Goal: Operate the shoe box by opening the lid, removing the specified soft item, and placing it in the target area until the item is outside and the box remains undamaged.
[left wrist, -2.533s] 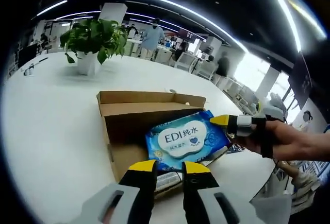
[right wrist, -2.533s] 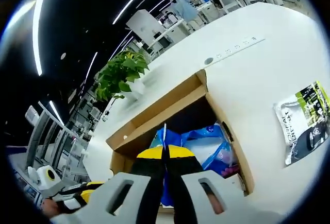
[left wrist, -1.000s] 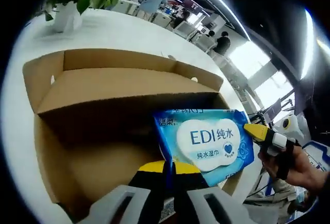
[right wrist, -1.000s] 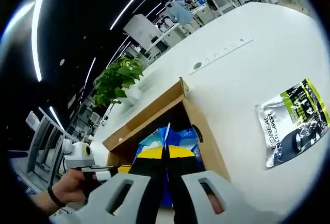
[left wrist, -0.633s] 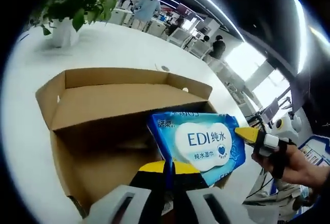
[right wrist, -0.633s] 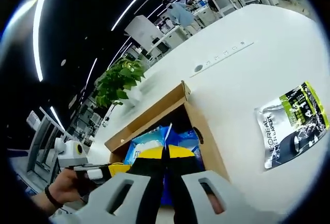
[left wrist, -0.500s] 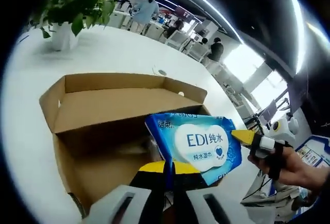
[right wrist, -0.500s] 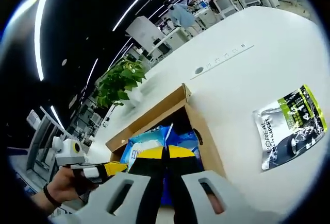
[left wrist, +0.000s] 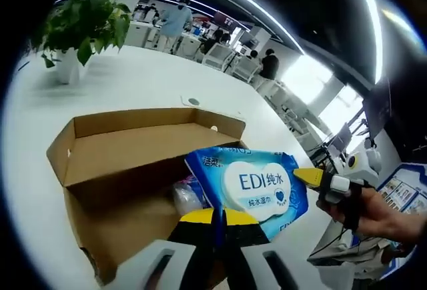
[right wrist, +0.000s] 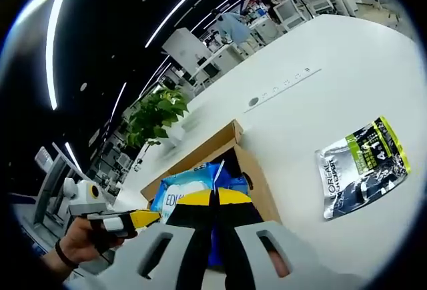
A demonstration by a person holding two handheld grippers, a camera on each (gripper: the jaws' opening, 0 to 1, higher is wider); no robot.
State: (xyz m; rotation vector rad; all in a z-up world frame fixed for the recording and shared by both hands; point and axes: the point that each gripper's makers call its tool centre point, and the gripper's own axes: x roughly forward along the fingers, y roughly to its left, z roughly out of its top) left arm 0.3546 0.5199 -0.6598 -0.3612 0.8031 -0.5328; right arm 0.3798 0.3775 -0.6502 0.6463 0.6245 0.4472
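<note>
Two tongs (left wrist: 217, 215) (right wrist: 214, 197) clamped on blue wipes pack (left wrist: 257, 185), above open shoe box (left wrist: 113, 170), small items inside

Left gripper view: close above the box (left wrist: 127, 163), facing plant (left wrist: 77, 27). Right gripper view: opposite side, same box (right wrist: 230, 145), plant (right wrist: 155, 115), table (right wrist: 320, 90).

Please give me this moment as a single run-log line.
lid: open | wet wipes pack: above shoe box | left gripper: shut on pack | right gripper: shut on pack | silver pouch: on table
</note>
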